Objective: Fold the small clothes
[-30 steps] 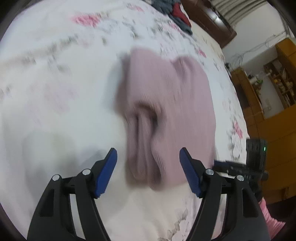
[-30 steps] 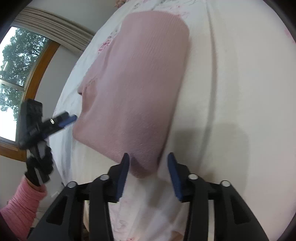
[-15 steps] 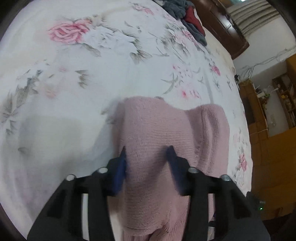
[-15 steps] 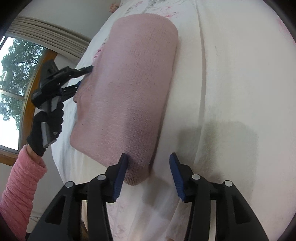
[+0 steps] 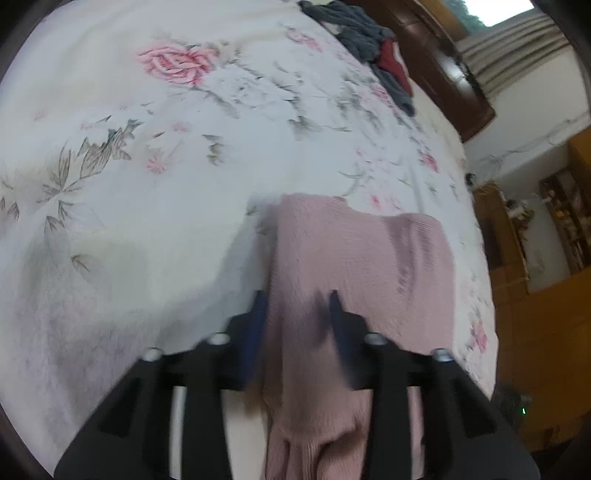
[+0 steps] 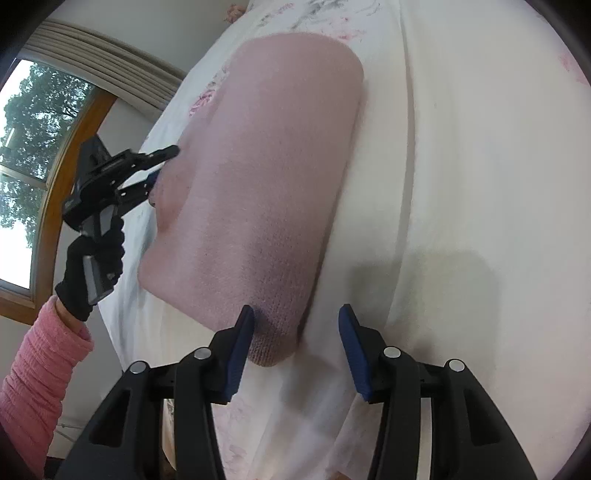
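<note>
Pink knit garment (image 6: 258,192) lies folded on the floral bedsheet (image 5: 184,155); left gripper (image 5: 295,306) jaws straddle its 9 o'clock edge, spread; right gripper (image 6: 295,321) jaws spread over its 6 o'clock corner.

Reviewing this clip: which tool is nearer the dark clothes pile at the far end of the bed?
Left. The left tool, straddling the pink knit garment, faces the dark pile across the floral bedspread. The right tool sits at the garment's opposite edge; no pile shows there.

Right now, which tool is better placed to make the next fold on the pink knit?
Probably the left tool: its fingers straddle the pink knit's edge. The right tool is open, with only a corner between its fingers.
</note>
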